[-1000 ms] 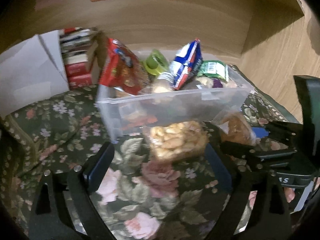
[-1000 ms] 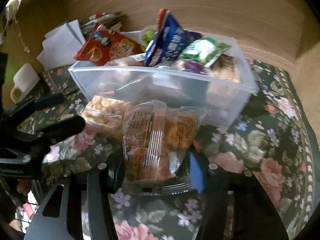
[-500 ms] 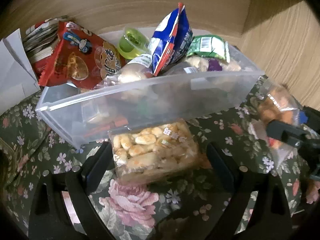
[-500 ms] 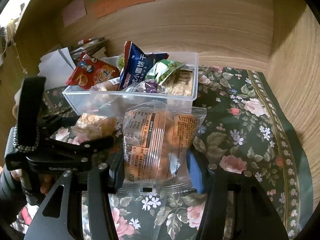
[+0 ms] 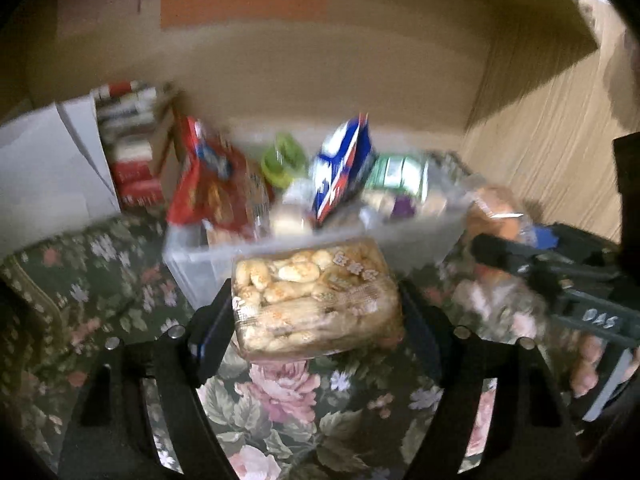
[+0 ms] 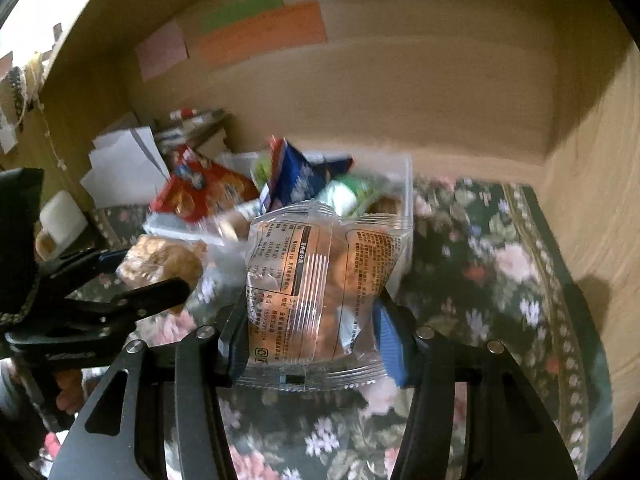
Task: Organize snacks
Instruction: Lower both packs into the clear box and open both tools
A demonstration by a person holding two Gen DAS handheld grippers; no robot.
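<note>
Both grippers are lifting since a second ago, left gripper (image 5: 316,312) clamping the clear pack of pale biscuits (image 5: 314,300), right gripper (image 6: 310,320) pinching the see-through wrapped orange snack (image 6: 320,288), so clearing the clear plastic bin's rim (image 5: 192,248) before letting go is looking smart.

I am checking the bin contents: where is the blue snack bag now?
The blue snack bag stands upright in the clear bin, near its middle, between the red bag and the green packet.
</note>
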